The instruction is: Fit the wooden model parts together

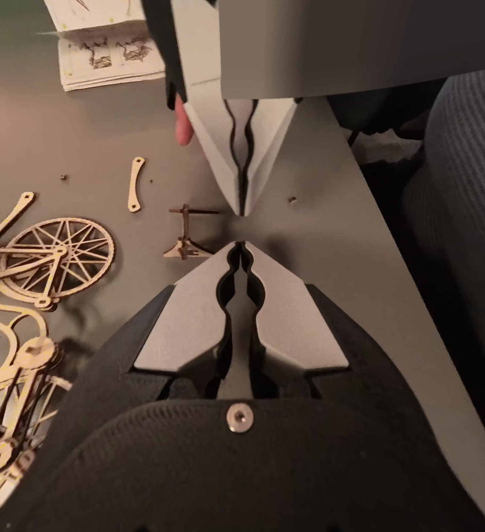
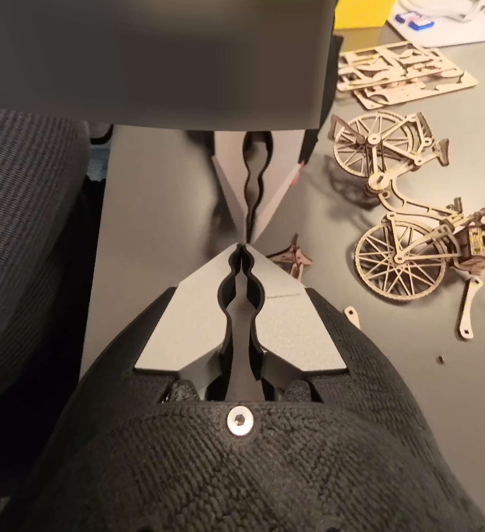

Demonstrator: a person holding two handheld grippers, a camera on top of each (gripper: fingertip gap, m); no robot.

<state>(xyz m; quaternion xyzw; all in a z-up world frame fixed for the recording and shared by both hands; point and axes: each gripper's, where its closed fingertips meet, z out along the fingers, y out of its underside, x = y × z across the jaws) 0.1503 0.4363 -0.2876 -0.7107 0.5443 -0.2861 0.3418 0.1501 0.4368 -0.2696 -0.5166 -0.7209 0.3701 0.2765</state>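
My left gripper [image 1: 240,244] is shut, with nothing visible between its tips. My right gripper [image 1: 242,213] points at it tip to tip, also shut, a small gap apart above the grey table [image 1: 307,244]. In the right wrist view my right gripper [image 2: 240,245] nearly meets the left gripper [image 2: 249,230]. A small wooden saddle-like assembly [image 1: 185,244] stands just left of the tips and also shows in the right wrist view [image 2: 290,259]. The wooden bicycle model [image 1: 63,259] lies on its side to the left and shows whole in the right wrist view [image 2: 402,201]. A loose curved wooden strip [image 1: 135,185] lies near it.
An instruction booklet [image 1: 106,57] lies at the back left. Punched wooden part sheets [image 2: 408,72], a yellow box [image 2: 362,14] and a white object [image 2: 465,23] sit farther off. Small bits [image 1: 292,199] lie on the table. The table edge and a person's dark clothing [image 1: 465,230] are close by.
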